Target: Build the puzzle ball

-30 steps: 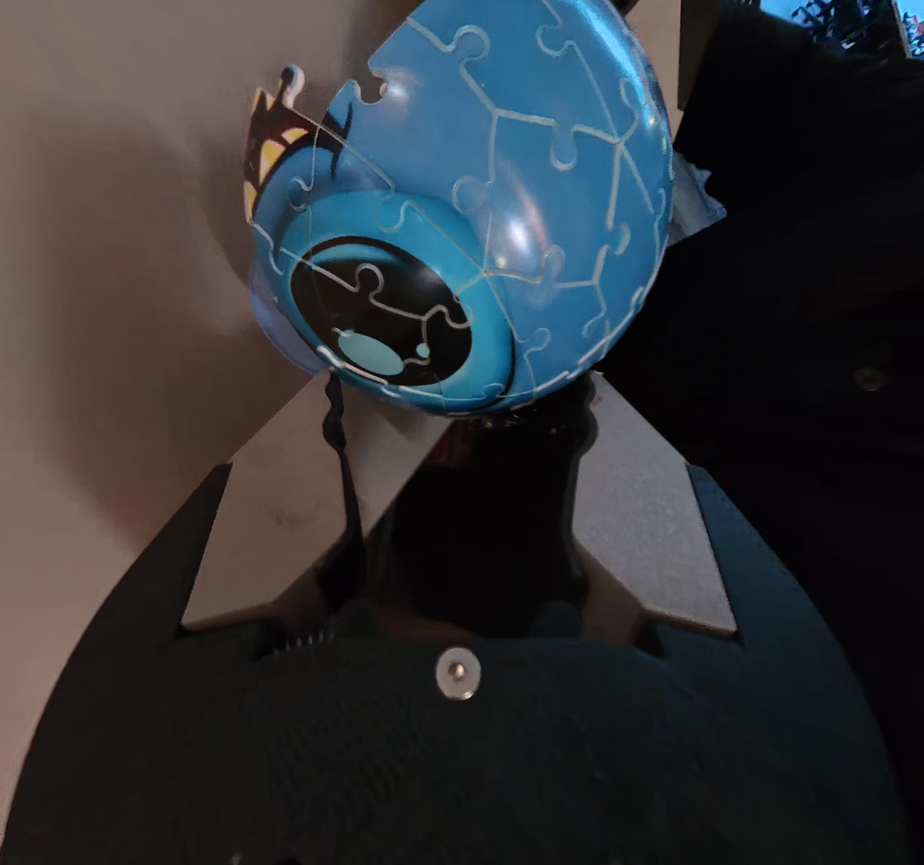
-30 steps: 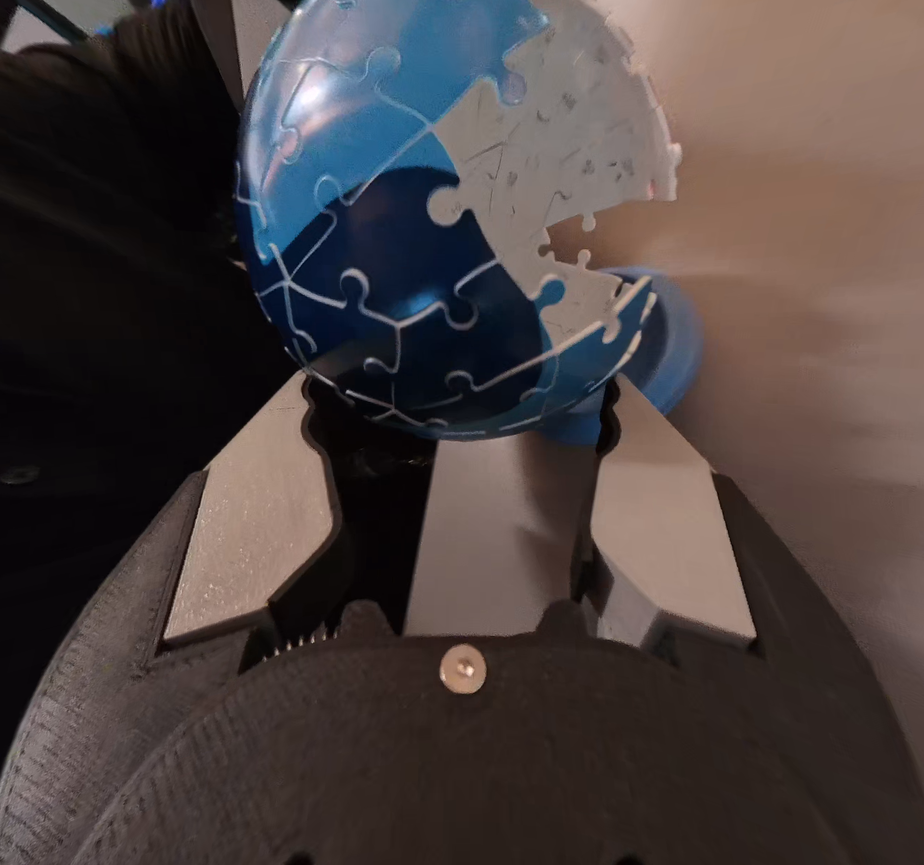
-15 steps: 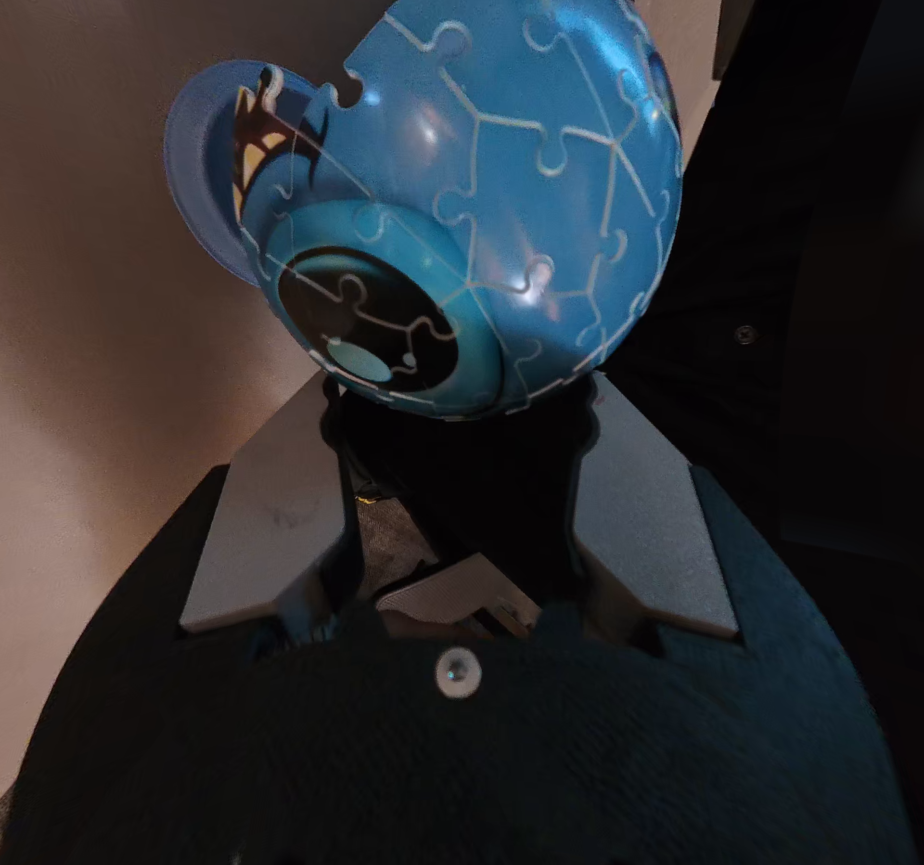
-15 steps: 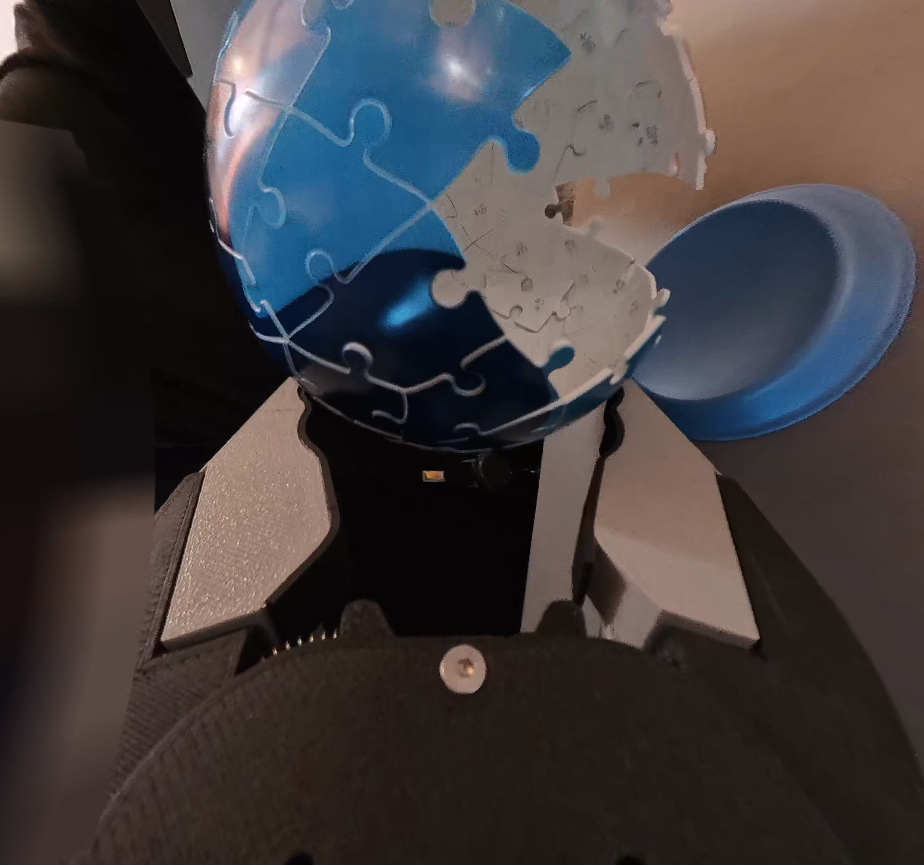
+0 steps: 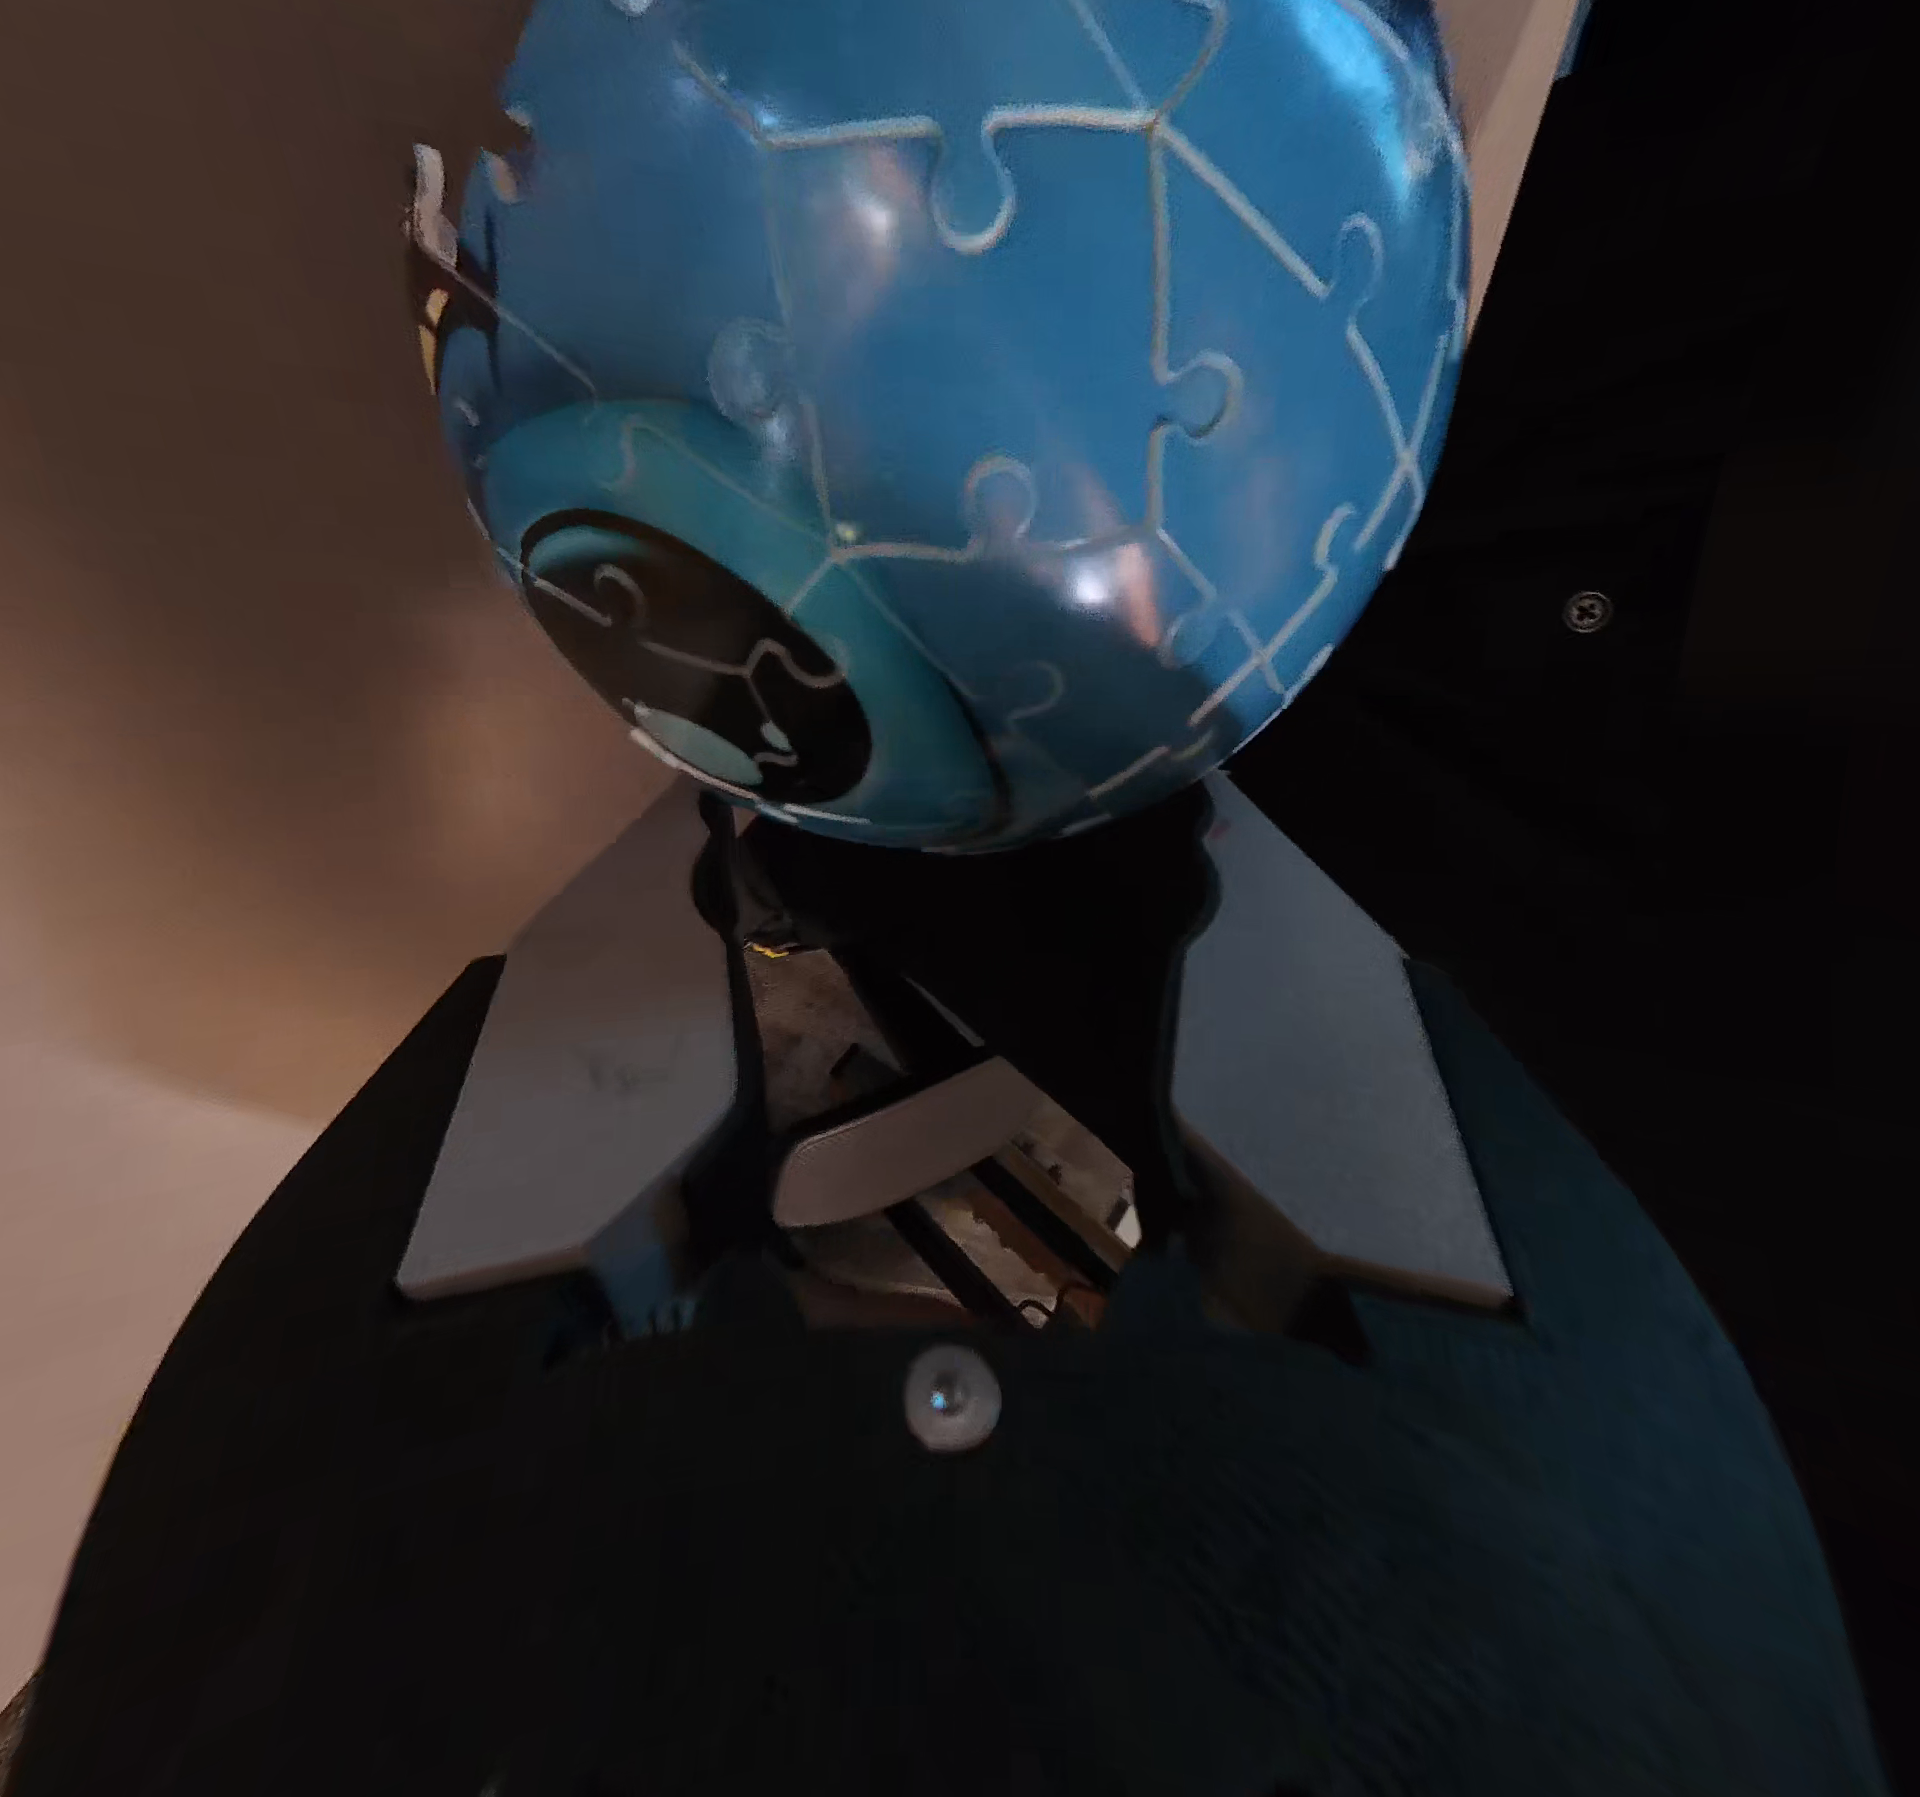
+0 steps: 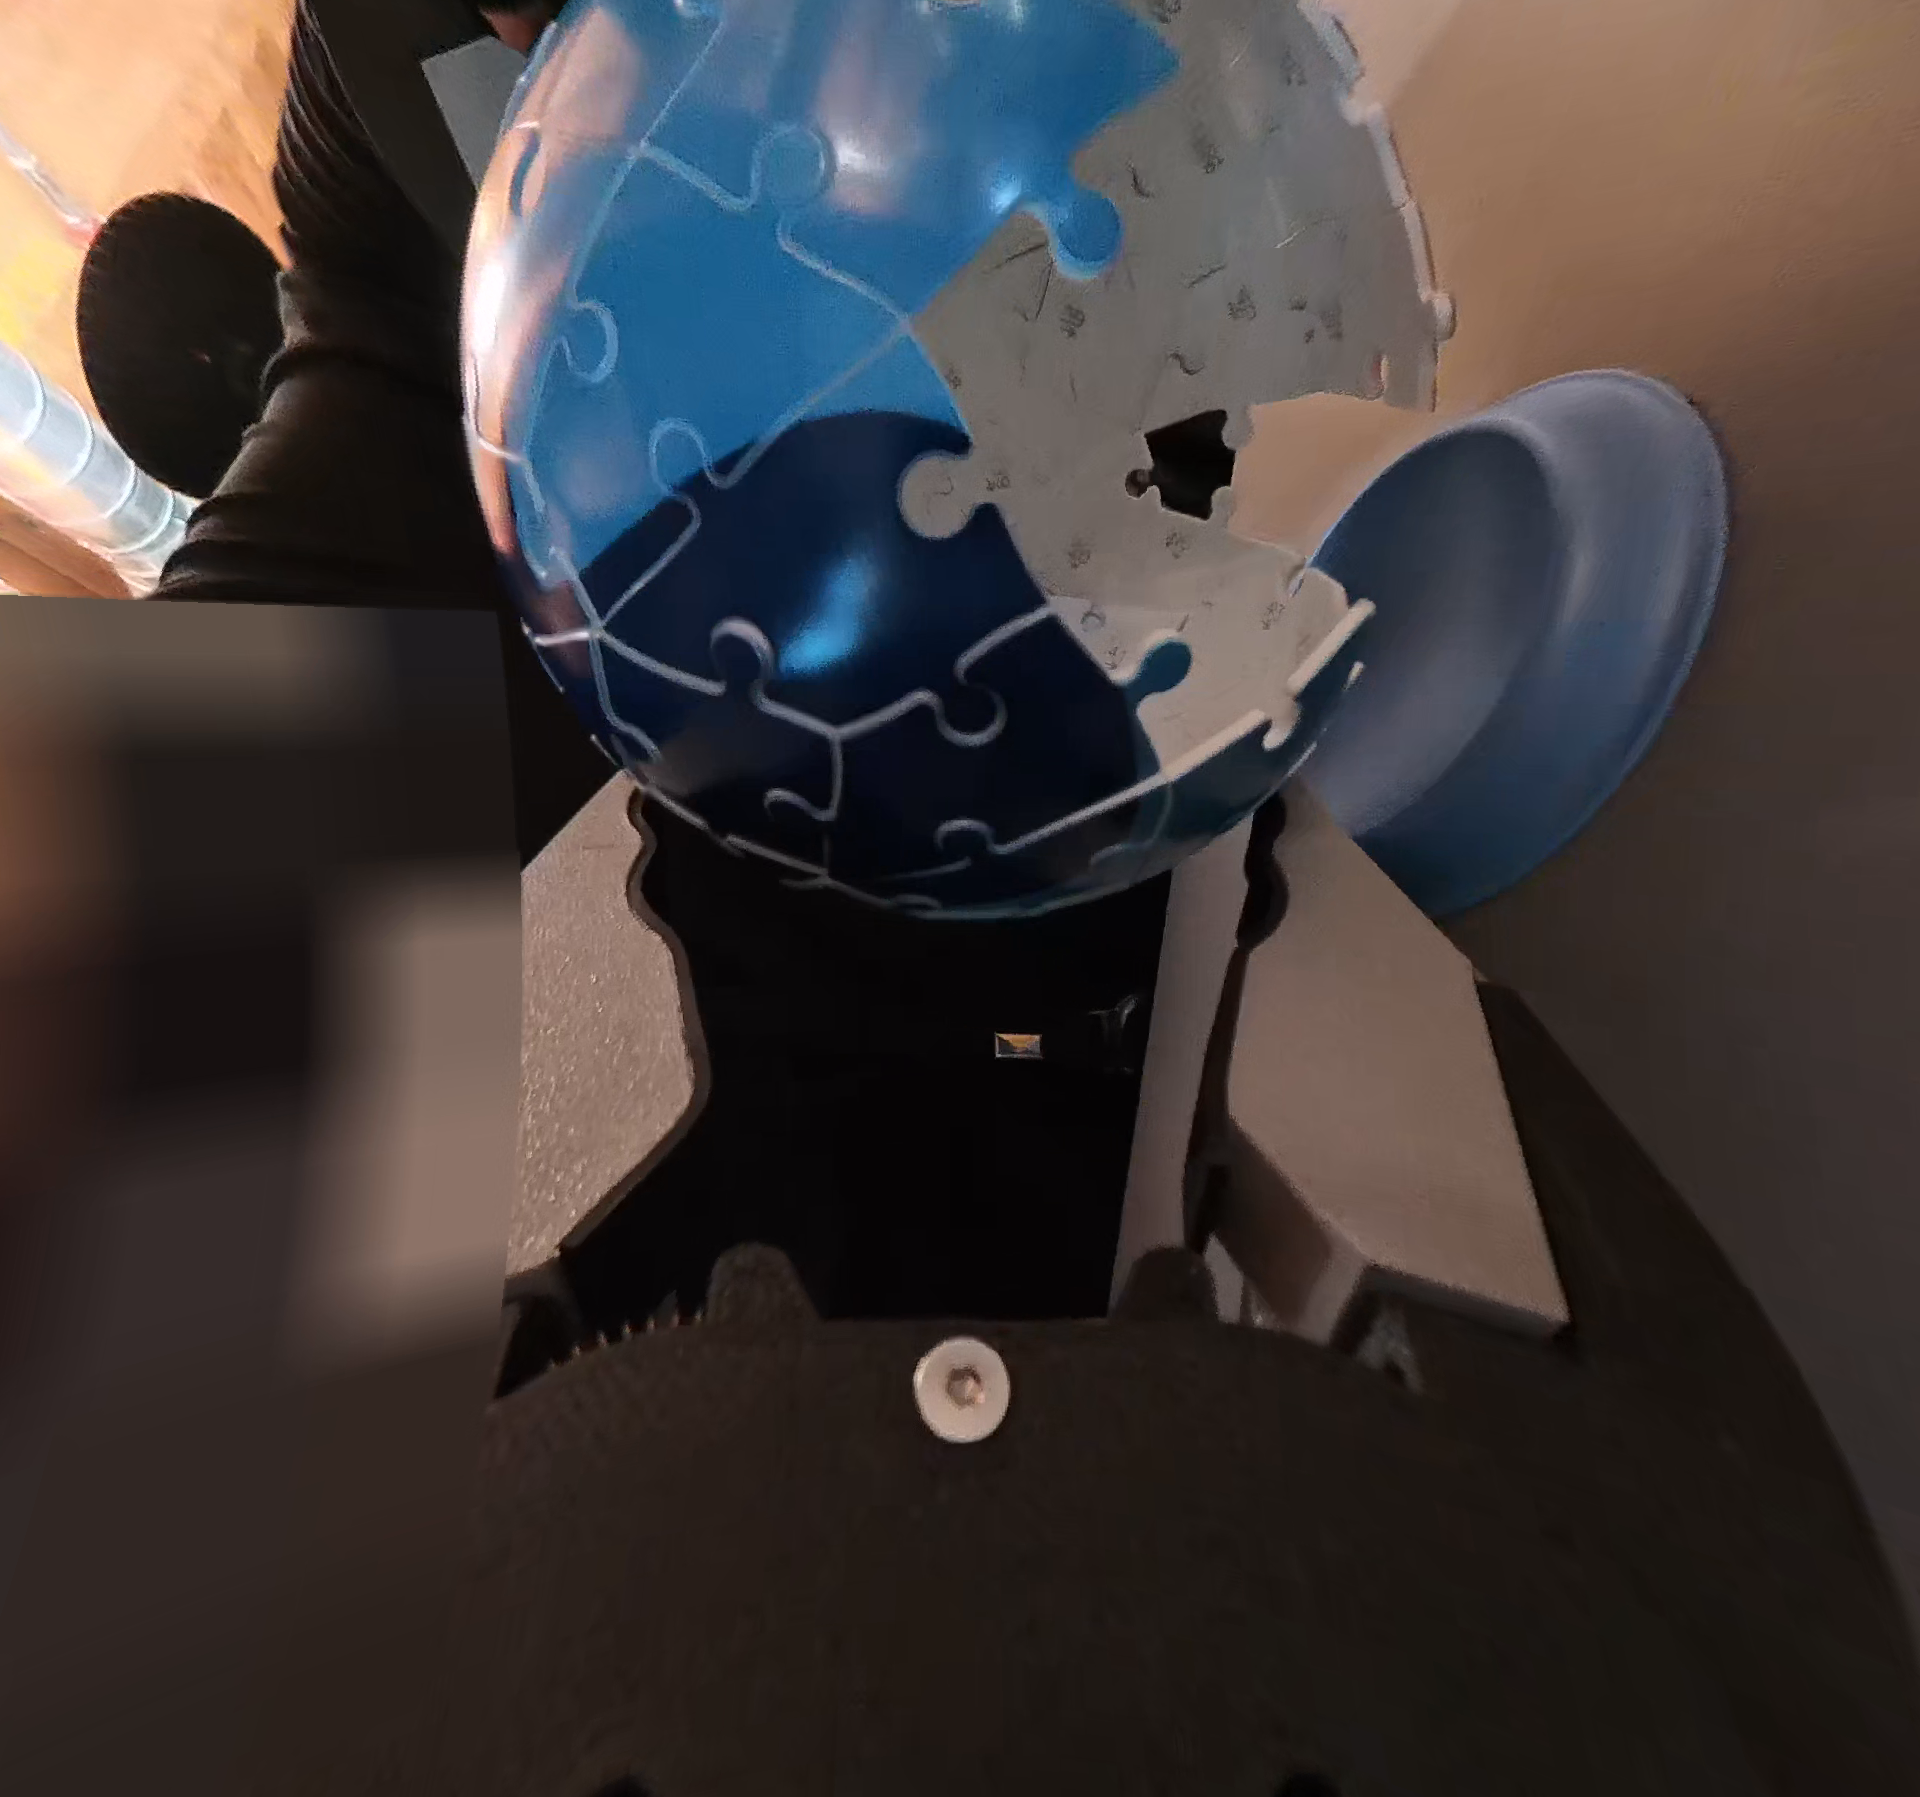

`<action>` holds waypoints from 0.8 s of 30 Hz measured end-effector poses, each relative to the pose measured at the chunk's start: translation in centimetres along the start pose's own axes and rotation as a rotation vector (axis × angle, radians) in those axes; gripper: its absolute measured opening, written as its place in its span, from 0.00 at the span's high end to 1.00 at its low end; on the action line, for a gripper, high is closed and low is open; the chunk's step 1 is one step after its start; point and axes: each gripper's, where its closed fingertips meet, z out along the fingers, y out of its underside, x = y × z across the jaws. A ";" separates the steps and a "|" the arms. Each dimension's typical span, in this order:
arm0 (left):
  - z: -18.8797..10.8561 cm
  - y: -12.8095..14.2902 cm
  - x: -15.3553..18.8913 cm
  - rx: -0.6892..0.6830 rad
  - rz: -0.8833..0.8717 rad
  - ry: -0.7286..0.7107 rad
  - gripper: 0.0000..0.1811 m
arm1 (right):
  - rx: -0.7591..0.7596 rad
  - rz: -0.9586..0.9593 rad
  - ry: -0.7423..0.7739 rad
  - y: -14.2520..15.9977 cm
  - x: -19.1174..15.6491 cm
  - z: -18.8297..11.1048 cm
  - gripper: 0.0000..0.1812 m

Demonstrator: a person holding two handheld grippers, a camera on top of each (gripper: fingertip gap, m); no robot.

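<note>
Swung closer, the ball [image 5: 966, 345] fills the upper centre, cradled between both spread grippers [image 5: 951, 812] [image 6: 940, 812], its gap facing the dish [image 6: 1538, 646] at right.

The puzzle ball [image 5: 1039, 313] is cut off by the top edge in both views and hides the fingertips of both grippers, so their grip cannot be told. The blue dish [image 6: 1538, 646] is partly hidden behind it.
</note>
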 end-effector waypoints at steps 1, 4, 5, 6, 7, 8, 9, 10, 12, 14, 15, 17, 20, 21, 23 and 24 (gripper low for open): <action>0.1 0.1 -0.1 0.001 0.000 0.012 0.53 | -0.003 -0.001 0.009 0.0 0.1 -0.1 0.40; 0.2 0.0 -0.3 0.029 -0.006 0.025 0.54 | 0.007 0.009 0.026 -0.3 0.2 -0.3 0.40; 0.1 0.0 -0.2 0.033 -0.003 0.027 0.55 | 0.006 0.018 0.020 -0.3 0.2 -0.4 0.40; 0.1 0.2 -0.3 0.033 0.006 0.025 0.57 | 0.001 0.024 0.020 -0.2 0.2 -0.4 0.40; 0.1 0.3 -0.3 0.035 0.014 0.022 0.58 | -0.005 0.025 0.028 -0.1 0.4 -0.5 0.41; 0.2 0.4 -0.5 0.042 0.020 0.017 0.58 | -0.009 0.021 0.043 0.0 0.5 -0.6 0.43; 0.4 0.5 -0.6 0.047 0.029 0.013 0.58 | -0.013 0.015 0.064 0.1 0.8 -0.6 0.45; 0.6 0.6 -0.7 0.052 0.038 0.008 0.58 | -0.017 0.009 0.083 0.2 0.9 -0.7 0.47; 0.8 0.9 -1.1 0.068 0.056 -0.004 0.58 | -0.025 0.005 0.103 0.3 0.9 -0.7 0.47; 0.7 0.9 -1.0 0.101 0.076 0.011 0.62 | -0.026 -0.023 0.141 0.3 1.2 -0.9 0.49; 0.6 0.8 -1.0 0.117 0.077 0.016 0.63 | -0.029 -0.032 0.158 0.4 1.4 -1.0 0.50; 0.5 1.1 -1.3 0.126 0.080 0.010 0.62 | -0.034 -0.042 0.180 0.6 1.5 -1.2 0.51; -0.2 1.9 -1.9 0.152 0.104 -0.012 0.62 | -0.037 -0.066 0.200 1.3 1.4 -1.9 0.52; -0.5 2.0 -2.0 0.177 0.112 -0.019 0.61 | -0.034 -0.075 0.204 1.5 1.2 -2.2 0.53; -1.0 1.8 -2.4 0.255 0.122 -0.030 0.61 | -0.018 -0.100 0.233 1.9 1.3 -3.0 0.53; -1.0 1.6 -2.5 0.294 0.124 -0.026 0.61 | -0.007 -0.109 0.245 1.9 1.4 -3.2 0.53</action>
